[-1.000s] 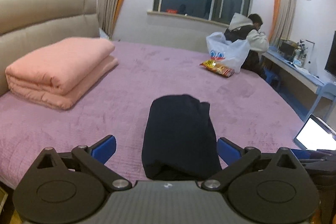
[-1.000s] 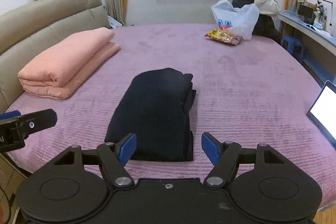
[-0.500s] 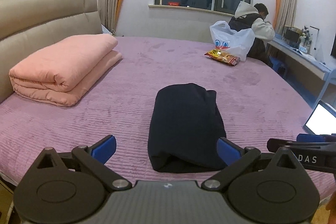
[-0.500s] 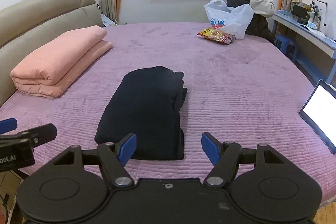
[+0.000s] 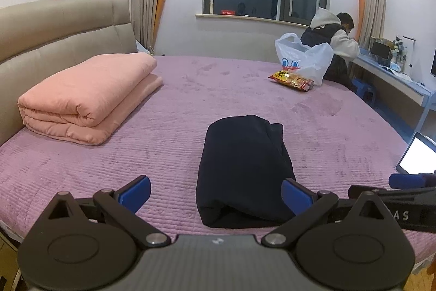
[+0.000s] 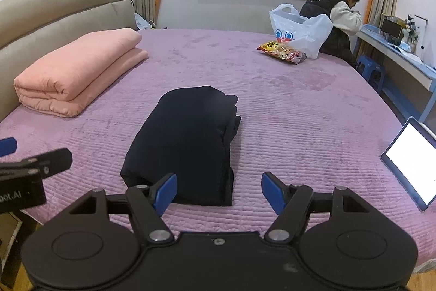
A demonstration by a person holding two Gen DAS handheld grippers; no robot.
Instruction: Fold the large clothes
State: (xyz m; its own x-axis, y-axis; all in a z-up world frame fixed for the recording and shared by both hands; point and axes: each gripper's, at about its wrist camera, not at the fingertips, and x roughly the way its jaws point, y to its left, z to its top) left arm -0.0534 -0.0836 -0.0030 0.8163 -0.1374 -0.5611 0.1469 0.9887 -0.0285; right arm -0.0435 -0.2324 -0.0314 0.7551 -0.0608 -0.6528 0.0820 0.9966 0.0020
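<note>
A dark navy garment [image 5: 242,168] lies folded into a compact rectangle on the purple bed [image 5: 190,105], near its front edge. It also shows in the right wrist view [image 6: 188,141]. My left gripper [image 5: 216,194] is open and empty, held just short of the garment's near end. My right gripper [image 6: 218,191] is open and empty, held in front of the garment's near right corner. Neither gripper touches the cloth. The right gripper's side shows at the right edge of the left wrist view [image 5: 395,198].
A folded pink quilt [image 5: 90,92] lies at the left by the headboard. A white plastic bag [image 5: 302,59] and a snack packet [image 5: 291,79] lie at the far right. A lit tablet [image 6: 411,162] rests on the right edge. A person [image 6: 332,15] sits beyond the bed.
Both grippers have drawn back and risen slightly from the folded garment, so more of the bed shows. The garment has not moved. Both grippers stay open.
</note>
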